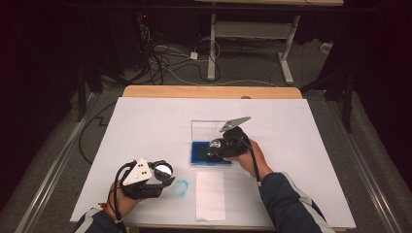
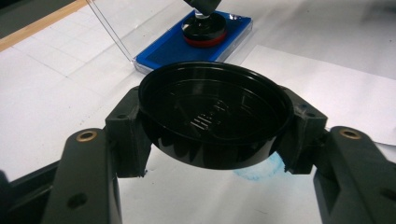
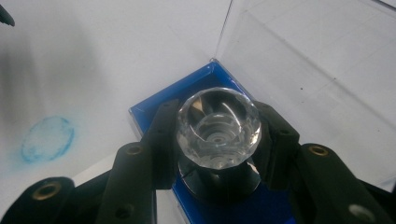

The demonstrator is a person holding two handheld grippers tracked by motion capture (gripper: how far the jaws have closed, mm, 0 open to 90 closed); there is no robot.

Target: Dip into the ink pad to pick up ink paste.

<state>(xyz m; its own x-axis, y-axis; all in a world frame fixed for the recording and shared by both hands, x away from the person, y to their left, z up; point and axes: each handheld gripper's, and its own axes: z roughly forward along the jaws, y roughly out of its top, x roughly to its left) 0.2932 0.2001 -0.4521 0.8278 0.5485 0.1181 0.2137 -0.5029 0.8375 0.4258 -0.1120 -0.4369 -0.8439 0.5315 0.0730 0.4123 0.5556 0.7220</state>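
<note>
I had the right gripper [image 1: 217, 147] clamped on the clear faceted knob [image 3: 218, 127] of the round stamp [image 2: 204, 31], just right of frame centre in the high view. In the right gripper view both jaws pressed the knob's sides, and the stamp's black base sat down on the blue ink pad [image 1: 199, 151]. My read: I was loading the stamp face with ink, and gripping by the knob kept the jaws clear of the ink.

The ink pad's clear lid [image 1: 206, 129] stood hinged up at the back, out of the way, so the pad was reachable from above.

The left gripper [image 1: 167, 175] sat at lower left in the high view, closed on a black round lid [image 2: 212, 119], jaws pinching its rim on opposite sides. It was parked well apart from the pad, probably just to keep the stamp's cover off the table and out of the right hand's way.

A blue round stamp mark [image 1: 180, 188] was on the white table cover [image 1: 301, 145], just right of the left gripper. A white sheet of paper [image 1: 210, 195] lay near the bottom edge, below the pad, blank as far as I could see; likely the next target for the stamp.

Writing: the lid had raised moulded marks inside, too glossy and small to read. I found no brand or label on the pad, stamp or paper.
</note>
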